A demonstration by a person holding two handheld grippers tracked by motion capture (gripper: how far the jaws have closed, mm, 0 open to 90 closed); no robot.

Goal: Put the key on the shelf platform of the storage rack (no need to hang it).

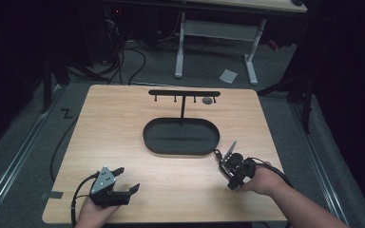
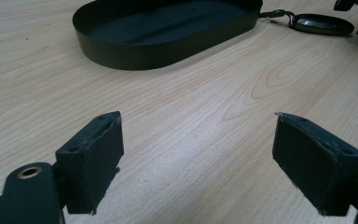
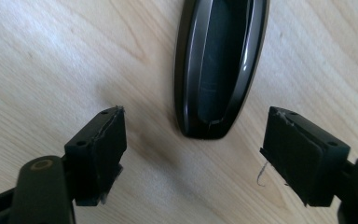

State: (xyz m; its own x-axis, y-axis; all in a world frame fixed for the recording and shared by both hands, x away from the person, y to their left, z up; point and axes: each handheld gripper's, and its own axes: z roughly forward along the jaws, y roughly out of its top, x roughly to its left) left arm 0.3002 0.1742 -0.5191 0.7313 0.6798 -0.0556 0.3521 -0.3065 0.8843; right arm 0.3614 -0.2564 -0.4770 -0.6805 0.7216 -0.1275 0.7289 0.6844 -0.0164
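**Two open grippers held over a wooden table, a dark key fob lying ahead of the right one**

At the near left of the wooden table (image 1: 123, 118), the left gripper (image 1: 123, 183) is held in the person's left hand (image 1: 92, 213), its jaws spread wide with nothing between them; bare wood is seen between them in the left gripper view. At the near right, the right gripper (image 1: 225, 159) is held in the right hand (image 1: 261, 180), and its jaws are likewise spread wide and empty. In the right gripper view a dark, glossy key fob (image 3: 221, 65) is seen lying flat on the wood just beyond the jaw tips, roughly centred on the gap, touched by neither jaw. In the left gripper view the same fob is seen with a small clasp at one end, just beside the right end of the tray.

Farther in, at the middle of the table, a black oval tray (image 1: 180, 149) is set. A thin post rises at its far edge, and a black rack (image 1: 184, 93) with a crossbar and small hooks is carried on it. A small grey object (image 1: 207, 100) is seen by the bar's right end. Beyond the table, a grey floor and a white desk frame (image 1: 216, 42) are seen.
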